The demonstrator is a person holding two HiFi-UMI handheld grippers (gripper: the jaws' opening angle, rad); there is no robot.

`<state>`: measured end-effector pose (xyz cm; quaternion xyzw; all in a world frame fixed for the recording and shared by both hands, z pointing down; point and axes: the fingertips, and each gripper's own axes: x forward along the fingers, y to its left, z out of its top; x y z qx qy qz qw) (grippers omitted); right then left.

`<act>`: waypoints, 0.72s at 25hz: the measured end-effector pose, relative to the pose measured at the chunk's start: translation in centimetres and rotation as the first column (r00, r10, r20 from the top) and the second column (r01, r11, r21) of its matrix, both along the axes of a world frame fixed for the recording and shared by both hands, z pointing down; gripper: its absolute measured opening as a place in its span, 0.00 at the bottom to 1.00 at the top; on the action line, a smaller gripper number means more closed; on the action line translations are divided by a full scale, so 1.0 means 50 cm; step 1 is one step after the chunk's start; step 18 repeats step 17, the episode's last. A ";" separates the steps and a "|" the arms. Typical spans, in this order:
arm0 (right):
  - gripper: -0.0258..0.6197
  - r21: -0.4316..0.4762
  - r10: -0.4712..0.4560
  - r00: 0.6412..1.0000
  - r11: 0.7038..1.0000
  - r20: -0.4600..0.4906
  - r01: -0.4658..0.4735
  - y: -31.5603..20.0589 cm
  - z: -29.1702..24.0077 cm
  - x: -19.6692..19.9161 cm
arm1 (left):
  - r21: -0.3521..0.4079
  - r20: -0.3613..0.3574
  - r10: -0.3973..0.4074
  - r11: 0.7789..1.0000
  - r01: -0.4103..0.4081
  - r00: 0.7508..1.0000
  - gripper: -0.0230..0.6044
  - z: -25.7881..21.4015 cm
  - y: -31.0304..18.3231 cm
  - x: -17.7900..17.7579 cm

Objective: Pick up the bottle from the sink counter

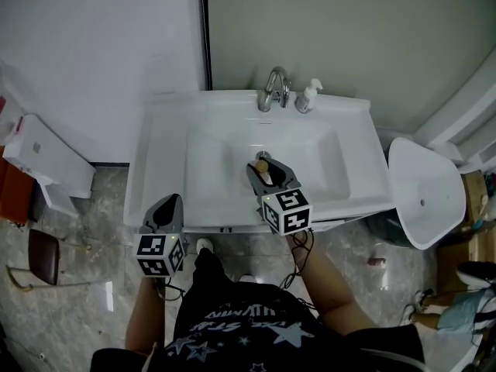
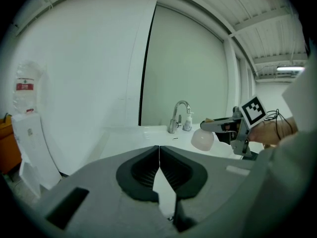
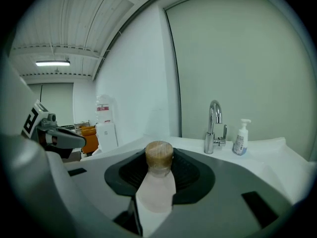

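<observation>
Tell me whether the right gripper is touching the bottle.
Touching. The right gripper view shows the right gripper clamped on the bottle below its wooden cap.

We find no text that reads with certainty. The shirt [image 1: 232, 324] carries white lettering among stars, upside down to the head view and too blurred to spell out. The left marker cube [image 1: 160, 256] and right marker cube [image 1: 287, 211] bear only black-and-white square patterns. The red label on the clear container [image 2: 25, 86] and the label on the pump bottle [image 3: 241, 139] are illegible to us.
</observation>
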<state>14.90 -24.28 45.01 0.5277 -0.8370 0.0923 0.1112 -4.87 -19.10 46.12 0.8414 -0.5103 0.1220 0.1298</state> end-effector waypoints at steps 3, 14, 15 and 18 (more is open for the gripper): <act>0.26 -0.002 -0.002 1.000 1.000 -0.002 0.002 0.048 0.007 0.020 | -0.005 0.001 -0.007 1.000 0.007 1.000 0.07 0.005 0.051 0.016; 0.26 -0.018 0.009 1.000 1.000 -0.001 -0.009 0.181 0.036 0.084 | -0.018 -0.001 -0.030 0.999 0.030 1.000 0.07 0.017 0.178 0.061; 0.26 -0.018 0.012 1.000 1.000 -0.002 -0.012 0.189 0.037 0.090 | -0.018 -0.003 -0.029 0.999 0.029 1.000 0.07 0.018 0.185 0.066; 0.26 -0.018 0.018 1.000 1.000 -0.005 -0.018 0.203 0.039 0.104 | -0.019 -0.007 -0.028 0.999 0.028 1.000 0.07 0.020 0.200 0.077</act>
